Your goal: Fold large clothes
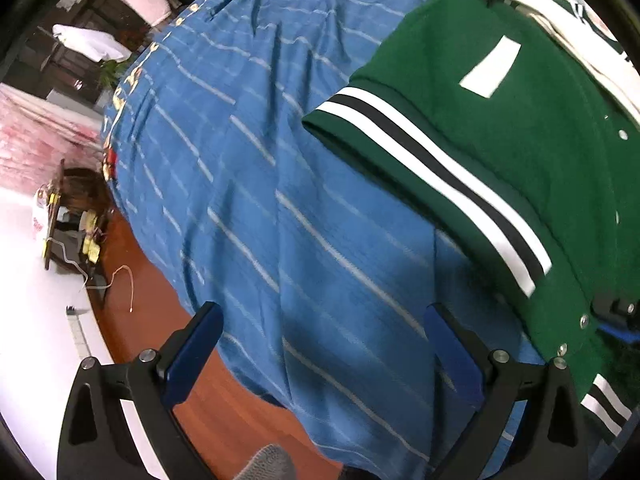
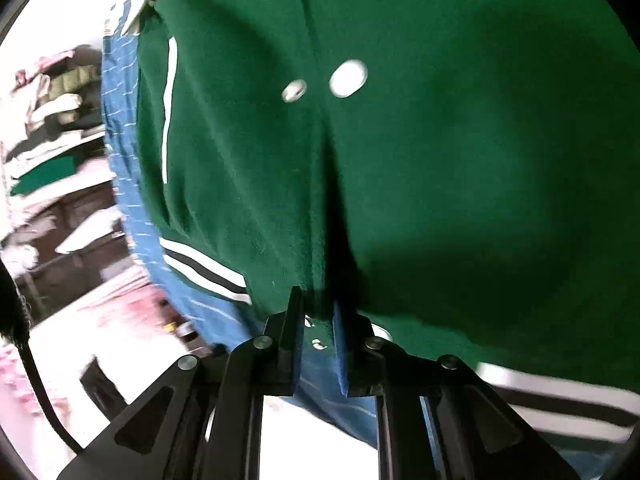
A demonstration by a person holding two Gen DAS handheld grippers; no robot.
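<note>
A green varsity jacket [image 1: 500, 128] with white and black striped cuffs and silver snaps lies on a blue striped cloth [image 1: 260, 184], at the right in the left wrist view. My left gripper [image 1: 324, 316] is open and empty above the blue cloth, left of the jacket. In the right wrist view the jacket [image 2: 420, 160] fills the frame. My right gripper [image 2: 316, 312] is shut on the jacket's snap edge near the hem. The right gripper also shows at the jacket's edge in the left wrist view [image 1: 612, 308].
The blue cloth covers a reddish-brown table [image 1: 160, 292] whose edge runs along the lower left. A white floor, a small cluttered stand [image 1: 68, 224] and loose cords lie to the left. Shelves of folded clothes [image 2: 52, 140] stand behind.
</note>
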